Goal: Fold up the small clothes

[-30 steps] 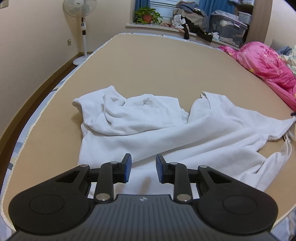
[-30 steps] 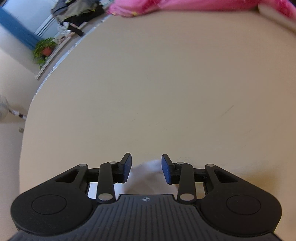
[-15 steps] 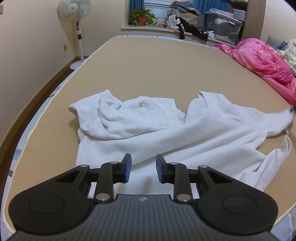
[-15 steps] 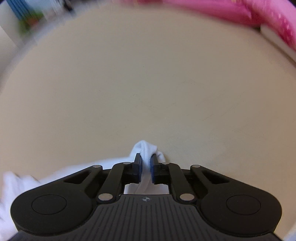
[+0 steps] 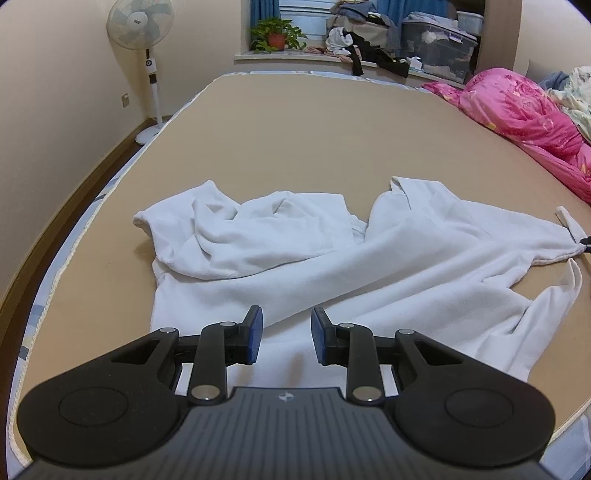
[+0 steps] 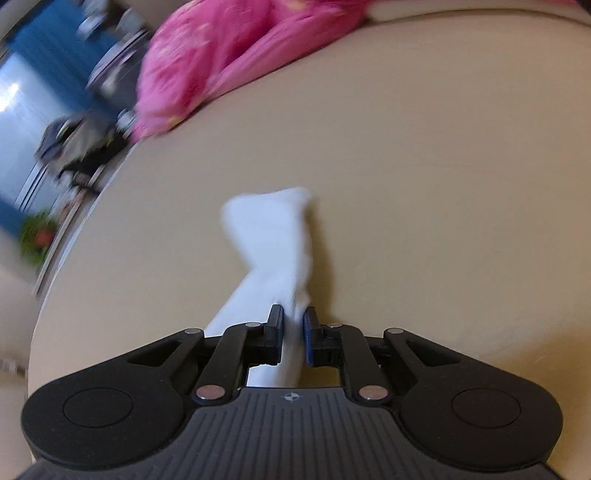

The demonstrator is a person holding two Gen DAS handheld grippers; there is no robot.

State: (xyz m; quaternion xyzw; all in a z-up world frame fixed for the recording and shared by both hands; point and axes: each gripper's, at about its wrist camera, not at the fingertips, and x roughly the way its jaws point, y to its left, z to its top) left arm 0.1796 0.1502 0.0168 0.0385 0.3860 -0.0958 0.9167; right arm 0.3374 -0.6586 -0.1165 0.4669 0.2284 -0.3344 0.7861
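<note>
In the left wrist view, the left gripper (image 5: 286, 338) hangs just above the near hem of a white garment (image 5: 332, 266), its 2 blue pads parted by a moderate gap with nothing between them. The garment lies rumpled on the tan bed surface (image 5: 314, 125), one sleeve bunched to the left of the gripper, the other drawn out far to the right. To smooth it well, I judge that this gripper should pin the hem low while the far sleeve is pulled taut, so the body flattens before any fold is made. Beyond the garment stand a pedestal fan (image 5: 142, 40) by the cream wall, a potted plant (image 5: 277, 33) on the sill, a heap of clothes (image 5: 369, 37) and a clear storage box (image 5: 439, 48), with a pink quilt (image 5: 517, 110) far right of the garment. In the right wrist view, the right gripper (image 6: 293, 334) has its jaws narrow around a twisted white sleeve end (image 6: 273, 243); they have just been easing apart a little, with the cloth between the pads. The twist ought to be untwisted before it is laid flat. The background is blurred, showing the pink quilt and blue curtain (image 6: 40, 74) beyond the sleeve.
</note>
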